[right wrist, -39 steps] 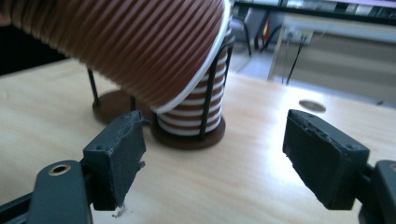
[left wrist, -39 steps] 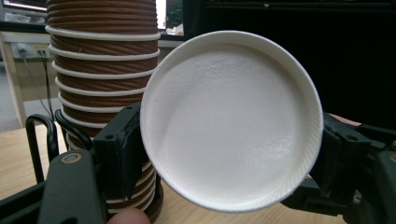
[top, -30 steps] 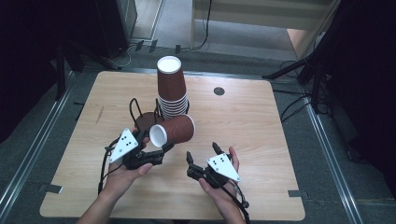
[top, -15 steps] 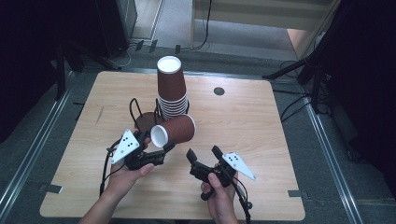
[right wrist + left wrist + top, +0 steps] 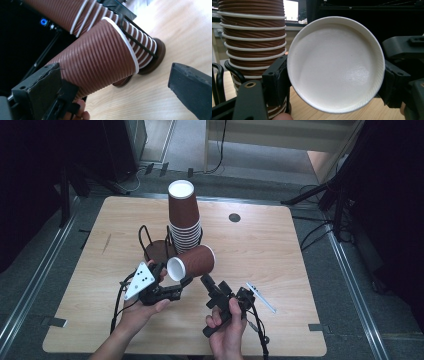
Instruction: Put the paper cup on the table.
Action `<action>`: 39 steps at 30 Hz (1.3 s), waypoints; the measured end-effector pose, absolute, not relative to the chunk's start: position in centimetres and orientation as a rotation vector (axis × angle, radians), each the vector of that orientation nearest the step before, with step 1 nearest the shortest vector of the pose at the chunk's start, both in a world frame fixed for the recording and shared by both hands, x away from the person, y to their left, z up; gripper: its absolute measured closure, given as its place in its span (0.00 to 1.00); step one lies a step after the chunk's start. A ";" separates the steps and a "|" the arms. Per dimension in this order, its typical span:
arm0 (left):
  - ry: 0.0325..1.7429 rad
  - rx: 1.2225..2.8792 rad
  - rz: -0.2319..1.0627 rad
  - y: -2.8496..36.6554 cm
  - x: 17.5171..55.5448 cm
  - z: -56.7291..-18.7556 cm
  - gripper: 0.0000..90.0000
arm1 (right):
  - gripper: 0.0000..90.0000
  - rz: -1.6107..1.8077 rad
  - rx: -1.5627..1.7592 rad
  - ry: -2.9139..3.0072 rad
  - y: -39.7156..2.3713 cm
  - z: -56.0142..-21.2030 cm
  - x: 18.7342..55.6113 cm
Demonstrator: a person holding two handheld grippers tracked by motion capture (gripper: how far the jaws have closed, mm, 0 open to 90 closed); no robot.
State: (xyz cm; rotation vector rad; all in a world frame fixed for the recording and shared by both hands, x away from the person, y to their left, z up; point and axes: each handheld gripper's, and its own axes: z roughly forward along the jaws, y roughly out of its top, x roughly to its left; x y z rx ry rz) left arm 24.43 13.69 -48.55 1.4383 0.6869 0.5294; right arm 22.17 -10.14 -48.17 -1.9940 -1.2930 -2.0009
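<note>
Brown ribbed paper cup (image 5: 192, 262) lies sideways above the wooden table (image 5: 280, 255), clamped at its base by the left gripper (image 5: 172, 282) (no writing shows); the right gripper (image 5: 212, 287) gapes, empty, beside it.

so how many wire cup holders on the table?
2: one wire holder around the stack of brown cups, and an empty holder just left of it. Its far side is partly hidden by the stack.
</note>
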 end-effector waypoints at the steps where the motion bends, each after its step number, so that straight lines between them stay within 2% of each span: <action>1: 0.687 1.438 0.529 13.7 24.4 -48.6 0.26 | 0.00 -1.988 -2.003 -1.260 -10.1 -48.2 22.2; 12: 0.657 1.438 0.524 12.9 24.1 -48.9 0.26 | 0.00 -1.829 -1.979 -0.778 -9.9 -47.8 22.5; 23: 0.628 1.446 0.523 12.2 23.8 -49.1 0.26 | 0.00 -1.671 -1.951 -0.537 -9.5 -48.3 23.8; 39: 0.573 1.430 0.526 11.6 23.4 -49.5 0.27 | 0.00 -1.608 -1.934 -0.470 -9.3 -48.9 25.0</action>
